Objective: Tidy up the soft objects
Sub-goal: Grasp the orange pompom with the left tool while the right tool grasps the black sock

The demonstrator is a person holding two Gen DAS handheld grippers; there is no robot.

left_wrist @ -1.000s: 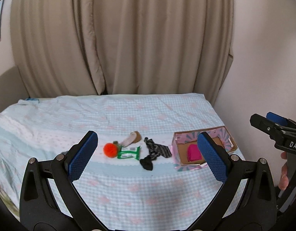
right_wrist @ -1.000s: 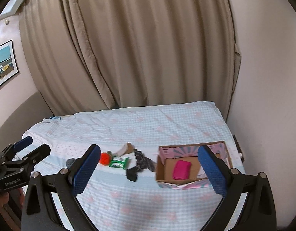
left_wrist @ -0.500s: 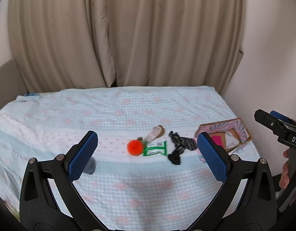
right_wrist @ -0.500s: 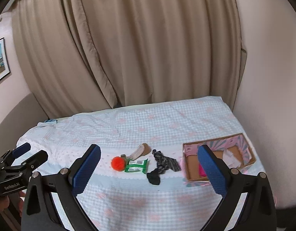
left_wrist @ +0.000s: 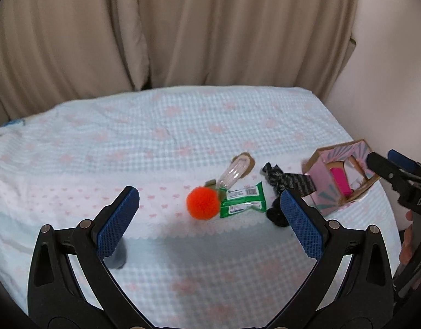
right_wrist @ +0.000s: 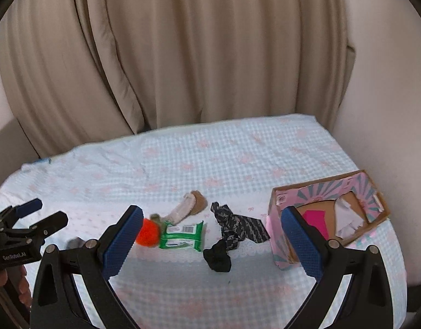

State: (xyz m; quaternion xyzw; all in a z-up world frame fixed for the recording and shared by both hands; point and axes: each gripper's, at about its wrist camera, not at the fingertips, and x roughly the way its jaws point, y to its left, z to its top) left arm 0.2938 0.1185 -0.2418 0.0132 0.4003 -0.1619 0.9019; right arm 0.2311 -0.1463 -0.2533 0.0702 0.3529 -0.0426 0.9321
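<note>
Across the middle of the bed (right_wrist: pixel 237 150), on its pale blue waffle-textured cover dotted with faint pink bows, a loose row of soft things lies near the front edge. At the left end sits a fuzzy round orange pom-pom (left_wrist: pixel 202 203) (right_wrist: pixel 148 235), touching a glossy green plastic wipes packet (left_wrist: pixel 241 200) (right_wrist: pixel 182 236) with a white label and a barcode; its print is too small to read. Just behind these lies a slipper with a clear ribbed strap and a tan sole (left_wrist: pixel 236 172) (right_wrist: pixel 187 207), angled away. To the right a limp dark patterned cloth strip (left_wrist: pixel 285 181) (right_wrist: pixel 239 226) trails toward a crumpled black sock (right_wrist: pixel 218 255) (left_wrist: pixel 276 215). Farther right stands an open cardboard box (left_wrist: pixel 320 183) (right_wrist: pixel 276 220), pink outside with teal sunburst stripes and plain brown inside, holding a bright pink folded item (left_wrist: pixel 339 181) (right_wrist: pixel 315 223) and some white fabric (right_wrist: pixel 347 219). A small grey soft object (left_wrist: pixel 117 257) (right_wrist: pixel 74 243) lies apart at the far left.

The left gripper (left_wrist: pixel 210 222) (right_wrist: pixel 36 215) hangs above the bed with its black fingers spread wide and holding nothing, blue knurled pads (left_wrist: pixel 117 223) facing inward; "GenRobot.AI" is printed on its body. The right gripper (right_wrist: pixel 211 246) (left_wrist: pixel 388 164) is likewise spread wide and empty, showing the letters "DAS" in the left view. Beige pleated curtains (right_wrist: pixel 183 54) hang behind the bed.
</note>
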